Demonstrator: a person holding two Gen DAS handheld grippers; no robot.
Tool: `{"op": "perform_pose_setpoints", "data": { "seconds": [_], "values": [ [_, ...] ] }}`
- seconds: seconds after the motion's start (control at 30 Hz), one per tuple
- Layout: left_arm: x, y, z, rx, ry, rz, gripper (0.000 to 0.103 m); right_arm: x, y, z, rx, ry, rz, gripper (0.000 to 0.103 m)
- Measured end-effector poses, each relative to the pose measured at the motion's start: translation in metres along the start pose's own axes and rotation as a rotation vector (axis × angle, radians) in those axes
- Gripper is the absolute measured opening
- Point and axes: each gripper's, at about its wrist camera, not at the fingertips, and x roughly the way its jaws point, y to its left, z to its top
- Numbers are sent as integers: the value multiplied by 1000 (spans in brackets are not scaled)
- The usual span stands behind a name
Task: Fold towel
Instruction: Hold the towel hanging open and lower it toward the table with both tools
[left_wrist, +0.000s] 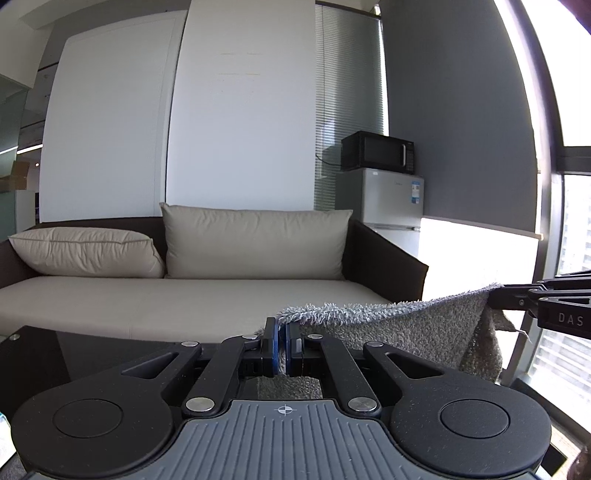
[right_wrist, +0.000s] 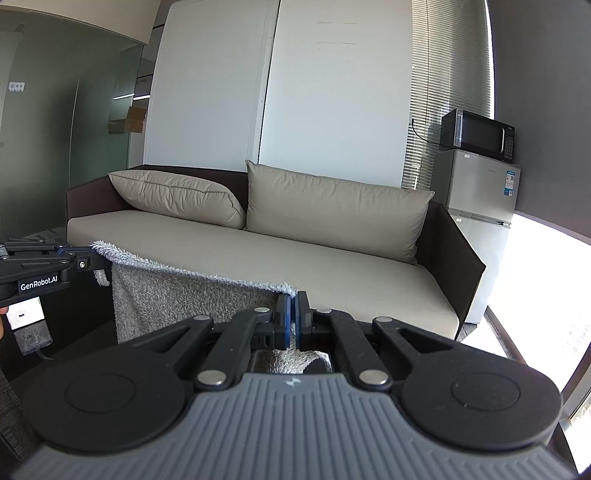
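A grey shaggy towel hangs stretched in the air between my two grippers. My left gripper is shut on one top corner, its blue pads pressed on the cloth. In the left wrist view my right gripper enters from the right edge and pinches the other top corner. The right wrist view shows the same towel from the other side. There my right gripper is shut on its corner, and my left gripper holds the far corner at the left. The towel's top edge sags a little between them.
A beige sofa with two cushions and dark brown arms stands straight ahead. To its right a black microwave sits on a small white fridge. A bright window fills the right side. A dark tabletop lies below.
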Motion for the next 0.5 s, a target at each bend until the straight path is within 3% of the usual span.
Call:
{"op": "perform_pose_setpoints", "data": {
  "seconds": [0.5],
  "values": [
    [124,12,-47,41,114,45,3,132,-12,-45,-13,117,-14,2]
  ]
}}
